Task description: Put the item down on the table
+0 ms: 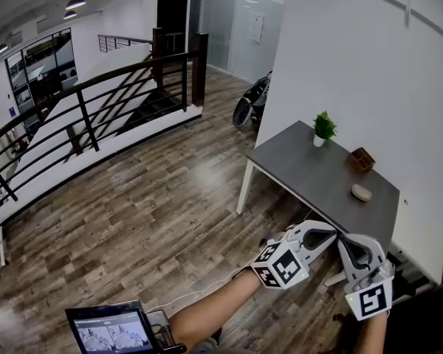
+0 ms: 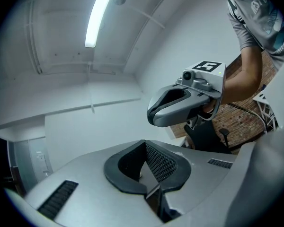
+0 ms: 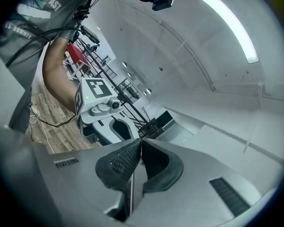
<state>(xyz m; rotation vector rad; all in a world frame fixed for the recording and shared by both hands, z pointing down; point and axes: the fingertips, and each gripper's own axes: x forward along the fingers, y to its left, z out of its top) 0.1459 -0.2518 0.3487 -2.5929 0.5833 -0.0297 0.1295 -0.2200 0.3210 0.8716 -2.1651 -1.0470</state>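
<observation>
Grey rectangular surface against white wall, pale oval item lying on it. Left gripper, right gripper: jaws pressed together, empty. Set-down apparently done; next, backing away.

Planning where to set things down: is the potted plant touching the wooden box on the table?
Apart. The head view shows the potted plant and the wooden box standing separately, with bare grey table between them.
</observation>
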